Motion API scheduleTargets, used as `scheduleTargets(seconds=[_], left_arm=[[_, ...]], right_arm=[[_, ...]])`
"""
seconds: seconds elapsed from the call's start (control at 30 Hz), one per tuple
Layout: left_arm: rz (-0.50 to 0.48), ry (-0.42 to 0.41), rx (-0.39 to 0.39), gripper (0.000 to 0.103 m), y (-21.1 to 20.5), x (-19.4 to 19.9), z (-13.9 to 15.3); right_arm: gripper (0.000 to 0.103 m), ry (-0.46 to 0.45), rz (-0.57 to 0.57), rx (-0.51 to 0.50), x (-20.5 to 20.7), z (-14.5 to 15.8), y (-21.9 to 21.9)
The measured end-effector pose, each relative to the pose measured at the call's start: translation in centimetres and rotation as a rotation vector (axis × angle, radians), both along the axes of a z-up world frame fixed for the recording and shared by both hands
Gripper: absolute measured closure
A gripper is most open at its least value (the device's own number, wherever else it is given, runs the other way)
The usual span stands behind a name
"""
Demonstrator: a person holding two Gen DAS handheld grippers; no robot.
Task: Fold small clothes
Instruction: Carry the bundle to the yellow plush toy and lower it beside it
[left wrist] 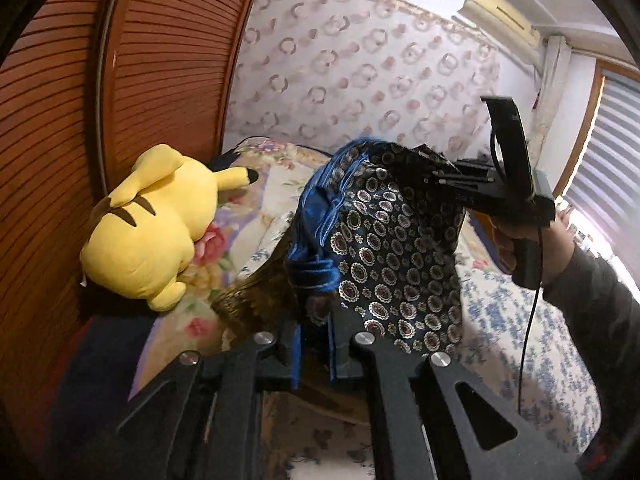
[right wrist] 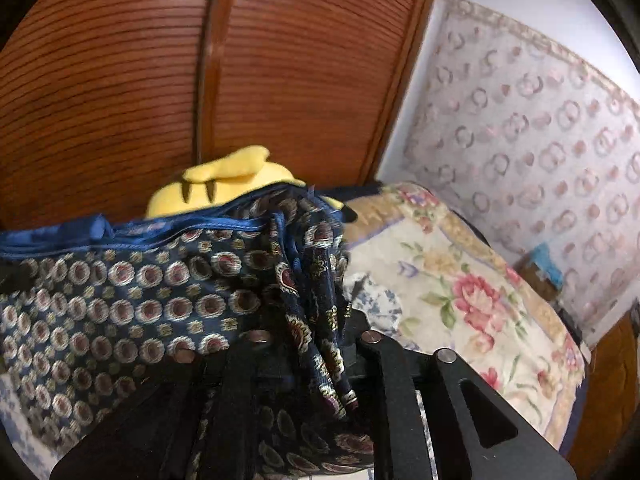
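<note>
Up front in the left wrist view, the left gripper [left wrist: 314, 354] had its jaws clamped on the blue hem of the patterned shorts [left wrist: 384, 248], which hung above the bed [left wrist: 520, 320]. At 3 o'clock the right gripper [left wrist: 430, 178] pinched the opposite edge. A yellow plush [left wrist: 152, 220] lay at 9 o'clock against the wardrobe [left wrist: 120, 60].

From the right wrist view, the jaws of the right gripper [right wrist: 316, 344] were closed on bunched fabric; the shorts [right wrist: 140, 300] stretched toward 9 o'clock, with open floral quilt [right wrist: 460, 300] at 3 o'clock.

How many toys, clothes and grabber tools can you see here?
Yellow plush toy: 1
Blue patterned garment, held up over the bed: 1
Grippers, left gripper and right gripper, both clamped on the garment: 2
Total: 4
</note>
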State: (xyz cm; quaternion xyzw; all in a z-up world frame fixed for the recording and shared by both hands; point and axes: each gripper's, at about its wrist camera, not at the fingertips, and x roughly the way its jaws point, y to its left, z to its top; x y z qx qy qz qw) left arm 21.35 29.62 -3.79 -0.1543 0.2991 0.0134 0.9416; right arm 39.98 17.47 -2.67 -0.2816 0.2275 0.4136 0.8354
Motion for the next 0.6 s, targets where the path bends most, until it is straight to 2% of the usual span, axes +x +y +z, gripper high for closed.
scheduleTargets(seconds=[0.03, 0.07, 0.13, 0.17, 0.23, 0.37, 0.47, 0.6], left_arm=[[0.007, 0.001, 0.005, 0.094, 0.1, 0.0, -0.1], [0.01, -0.004, 0.008, 0.092, 0.1, 0.0, -0.2], [0.011, -0.016, 0.011, 0.082, 0.2, -0.3, 0.0], [0.015, -0.02, 0.019, 0.074, 0.3, -0.6, 0.2], [0.02, -0.031, 0.045, 0.066, 0.1, -1.1, 0.7], [0.056, -0.056, 0.092, 0.042, 0.2, -1.6, 1.4], [0.078, -0.079, 0.133, 0.042, -0.2, -2.0, 2.0], [0.065, -0.092, 0.156, 0.041, -1.2, -2.0, 2.1]], right_arm=[[0.067, -0.003, -0.022, 0.003, 0.2, 0.0, 0.1], [0.063, -0.006, -0.045, 0.013, 0.5, 0.0, 0.0], [0.056, -0.008, -0.069, 0.043, 0.6, 0.6, -0.4], [0.053, -0.017, -0.08, 0.057, 0.5, 1.0, -0.9], [0.047, -0.051, -0.111, 0.087, 0.6, 1.6, -1.7], [0.036, -0.081, -0.157, 0.158, -0.1, 2.6, -3.4], [0.033, -0.029, -0.124, 0.182, -0.7, 2.5, -4.4], [0.032, 0.034, -0.087, 0.166, -1.7, 0.7, -5.1]])
